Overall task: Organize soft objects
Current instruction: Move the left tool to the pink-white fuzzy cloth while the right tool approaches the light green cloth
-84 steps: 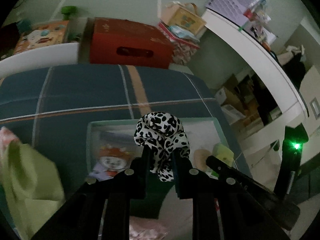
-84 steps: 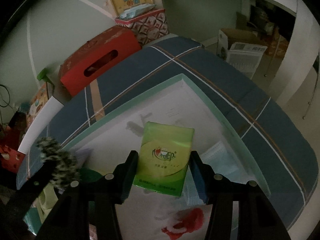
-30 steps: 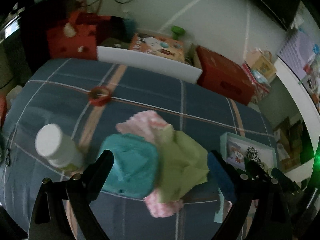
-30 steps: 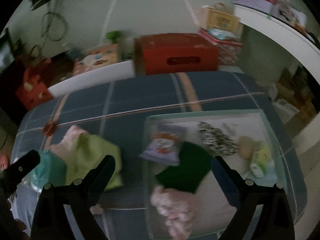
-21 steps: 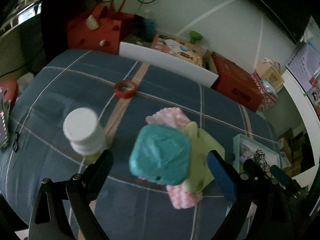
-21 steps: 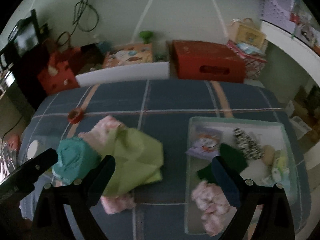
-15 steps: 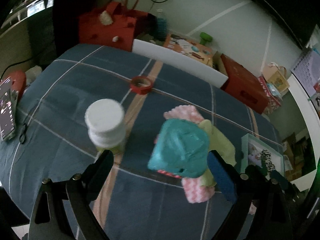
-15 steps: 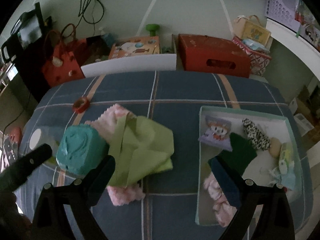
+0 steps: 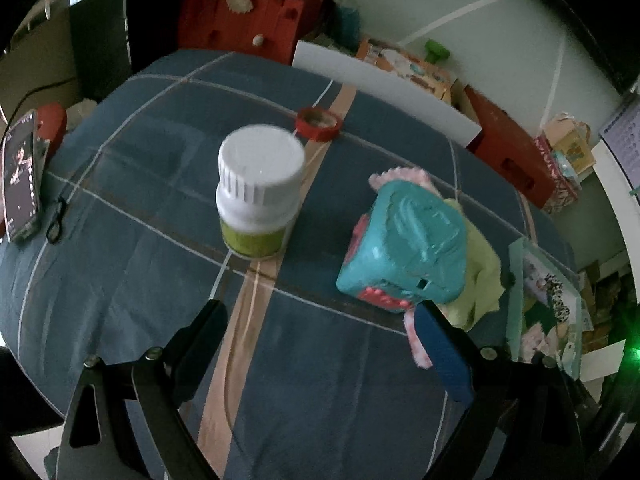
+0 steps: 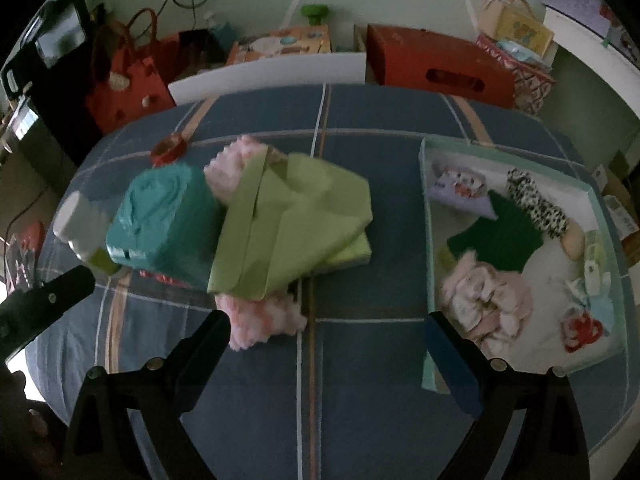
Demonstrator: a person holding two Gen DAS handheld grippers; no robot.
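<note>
On the blue plaid cloth lie a light green folded cloth, a pink fluffy cloth under it, and a teal soft cube, also in the left wrist view. A pale green tray at the right holds a leopard scrunchie, a dark green cloth, a pink cloth and small packs. My right gripper is open and empty, above the cloth in front of the pile. My left gripper is open and empty, in front of the cube and a bottle.
A white-capped bottle with a green label stands left of the cube. A red tape roll lies behind it. A phone lies at the far left. Red boxes and a white board stand behind the table.
Both grippers let go of the scrunchie and the green pack, which now lie in the tray, and pulled back, open. The left view swung left, toward the bottle and cube.
</note>
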